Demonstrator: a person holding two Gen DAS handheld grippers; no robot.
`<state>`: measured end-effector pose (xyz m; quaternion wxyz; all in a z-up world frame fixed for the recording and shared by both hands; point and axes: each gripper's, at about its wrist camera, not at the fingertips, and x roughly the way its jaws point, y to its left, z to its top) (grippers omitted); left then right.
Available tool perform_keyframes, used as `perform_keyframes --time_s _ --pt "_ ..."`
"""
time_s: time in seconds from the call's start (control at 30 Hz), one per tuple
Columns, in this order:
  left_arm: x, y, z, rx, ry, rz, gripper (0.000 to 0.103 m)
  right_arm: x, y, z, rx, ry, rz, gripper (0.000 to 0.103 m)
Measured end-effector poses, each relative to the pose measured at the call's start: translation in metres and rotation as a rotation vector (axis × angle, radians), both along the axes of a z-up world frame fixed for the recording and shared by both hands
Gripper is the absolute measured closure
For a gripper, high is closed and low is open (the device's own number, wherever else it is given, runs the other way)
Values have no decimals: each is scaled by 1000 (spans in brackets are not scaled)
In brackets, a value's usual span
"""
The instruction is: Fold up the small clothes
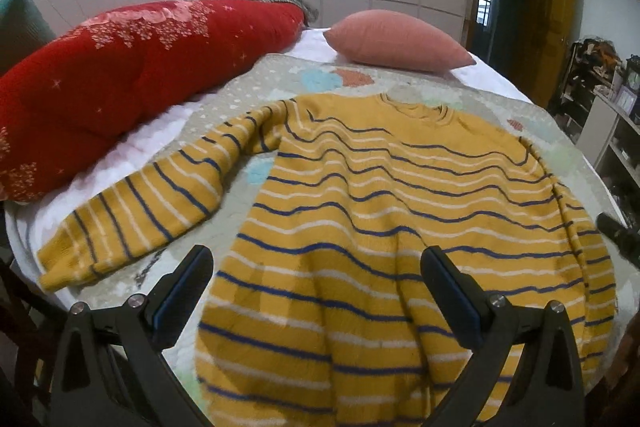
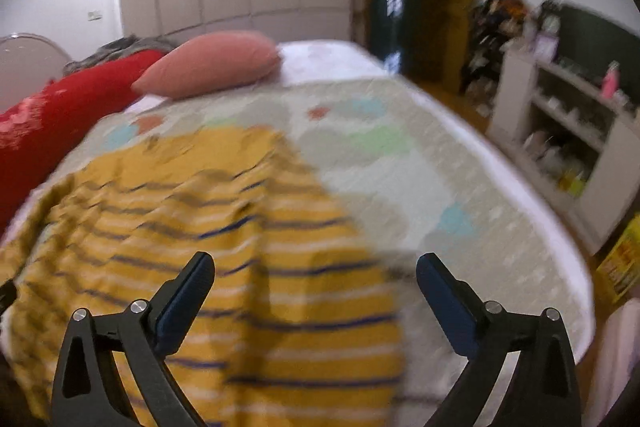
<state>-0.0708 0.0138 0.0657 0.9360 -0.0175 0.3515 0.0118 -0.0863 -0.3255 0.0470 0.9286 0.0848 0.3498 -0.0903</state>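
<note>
Both grippers (image 1: pixel 316 287) (image 2: pixel 315 291) agape over sweater (image 1: pixel 400 211) (right sleeve hidden)

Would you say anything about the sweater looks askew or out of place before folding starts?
Yes: the sweater lies rippled, not smoothed flat. Its left sleeve is spread outward, while the right one lies along the body, so it looks lopsided.
</note>
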Motion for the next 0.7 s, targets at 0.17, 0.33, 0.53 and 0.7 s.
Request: perform_keyframes --time_s 0.17,0.33,0.53,0.7 --pt "-16 1 4 -4 21 -9 0 -7 31 0 -4 -8 55 0" --pt "-28 3 9 -111 30 -49 0 -10 33 -1 24 -4 69 0" --pt "-38 -12 18 -90 -38 -60 0 -14 26 -5 55 -3 59 0" --pt "-48 -13 35 -95 -151 -44 0 -19 21 -1 73 -29 70 0"
